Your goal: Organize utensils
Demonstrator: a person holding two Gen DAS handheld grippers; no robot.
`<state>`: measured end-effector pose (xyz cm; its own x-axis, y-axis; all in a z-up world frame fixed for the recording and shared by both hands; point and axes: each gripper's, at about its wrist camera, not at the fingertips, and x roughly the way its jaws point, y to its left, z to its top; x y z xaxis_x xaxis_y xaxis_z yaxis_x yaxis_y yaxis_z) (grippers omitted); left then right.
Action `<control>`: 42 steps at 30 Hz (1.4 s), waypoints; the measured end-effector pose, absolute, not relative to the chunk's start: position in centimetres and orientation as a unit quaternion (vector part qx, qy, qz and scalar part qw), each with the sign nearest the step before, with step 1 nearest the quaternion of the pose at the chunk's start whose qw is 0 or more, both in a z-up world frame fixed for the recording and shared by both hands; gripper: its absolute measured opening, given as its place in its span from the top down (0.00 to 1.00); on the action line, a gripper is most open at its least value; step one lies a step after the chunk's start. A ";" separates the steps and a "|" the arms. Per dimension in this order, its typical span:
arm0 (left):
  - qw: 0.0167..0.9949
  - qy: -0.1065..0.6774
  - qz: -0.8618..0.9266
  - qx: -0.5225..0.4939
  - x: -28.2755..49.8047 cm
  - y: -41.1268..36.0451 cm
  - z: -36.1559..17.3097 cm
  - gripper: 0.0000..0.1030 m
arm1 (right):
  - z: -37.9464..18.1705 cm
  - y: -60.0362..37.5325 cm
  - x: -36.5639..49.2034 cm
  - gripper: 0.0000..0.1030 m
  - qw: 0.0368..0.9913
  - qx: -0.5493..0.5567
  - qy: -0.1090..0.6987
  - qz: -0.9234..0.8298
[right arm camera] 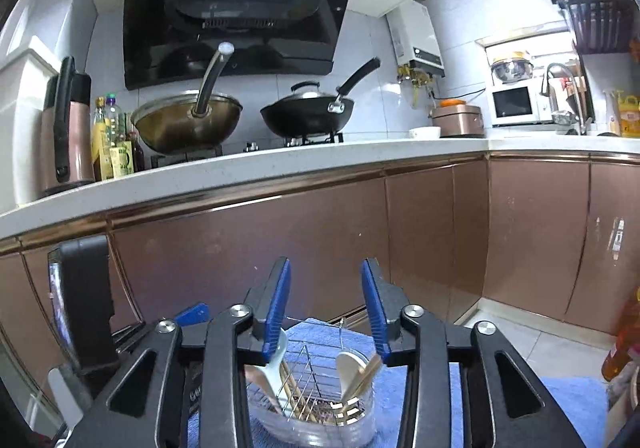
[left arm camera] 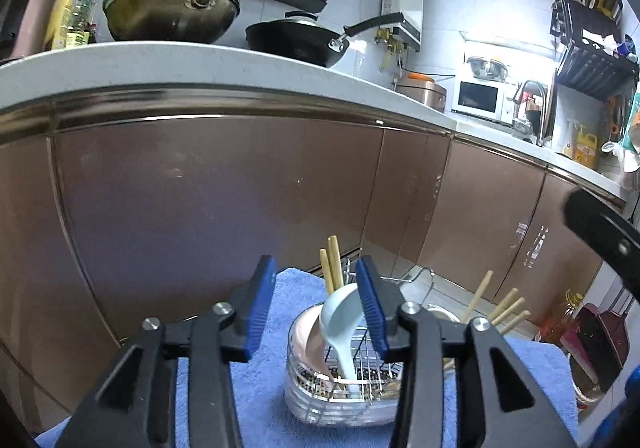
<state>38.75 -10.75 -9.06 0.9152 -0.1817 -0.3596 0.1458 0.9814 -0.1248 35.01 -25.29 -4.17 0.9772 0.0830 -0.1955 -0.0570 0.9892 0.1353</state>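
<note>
A clear plastic utensil holder (left arm camera: pixel 320 404) with a wire rack inside stands on a blue towel (left arm camera: pixel 264 388). A pale blue spoon (left arm camera: pixel 338 324) stands in it, bowl up, with wooden chopsticks (left arm camera: pixel 333 268) behind. My left gripper (left arm camera: pixel 316 268) is open just above the holder; the spoon's bowl sits close to its right pad. More chopsticks (left arm camera: pixel 504 308) lean at the right. In the right wrist view my right gripper (right arm camera: pixel 326 268) is open over the same holder (right arm camera: pixel 312 420), which holds the pale spoon (right arm camera: pixel 272 368), chopsticks (right arm camera: pixel 292 392) and a wooden spoon (right arm camera: pixel 350 368). Nothing is held.
Brown cabinet doors (right arm camera: pixel 280 256) rise close behind the towel under a white counter edge (right arm camera: pixel 240 171). A wok (right arm camera: pixel 186 123) and a black pan (right arm camera: pixel 308 113) sit on the stove. An oil bottle (left arm camera: pixel 560 320) stands on the floor at right.
</note>
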 end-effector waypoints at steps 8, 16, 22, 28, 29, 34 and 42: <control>0.982 0.165 -0.078 -0.045 32.4 -9.1 -5.4 0.52 | -2.6 -25.3 28.9 0.42 0.989 0.062 0.137 0.011; 0.989 0.127 -0.061 -0.044 23.5 -6.7 -2.2 0.40 | -2.0 -24.9 22.1 0.22 0.984 0.076 0.161 -0.001; 0.991 0.103 -0.077 -0.039 17.0 -5.6 -1.2 0.35 | -1.0 -23.9 17.5 0.08 0.983 0.076 0.169 -0.020; 0.994 0.077 -0.075 -0.024 12.1 -4.8 0.1 0.31 | 0.0 -22.0 13.5 0.01 0.986 0.057 0.156 -0.016; 0.995 0.073 -0.072 -0.022 11.6 -4.6 0.4 0.30 | 0.2 -21.9 13.1 0.01 0.986 0.058 0.155 -0.013; 0.996 0.059 -0.061 -0.015 9.2 -3.4 1.0 0.29 | 0.7 -21.4 11.3 0.00 0.987 0.057 0.150 -0.010; 0.998 0.053 -0.046 0.006 7.0 -2.6 1.2 0.28 | 0.7 -21.0 10.0 0.00 0.988 0.057 0.145 -0.007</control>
<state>7.02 -2.56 1.25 0.9902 -0.0908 -0.1060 0.0921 0.9957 0.0078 9.96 -21.03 0.69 0.9578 0.0023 -0.2875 0.0307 0.9934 0.1102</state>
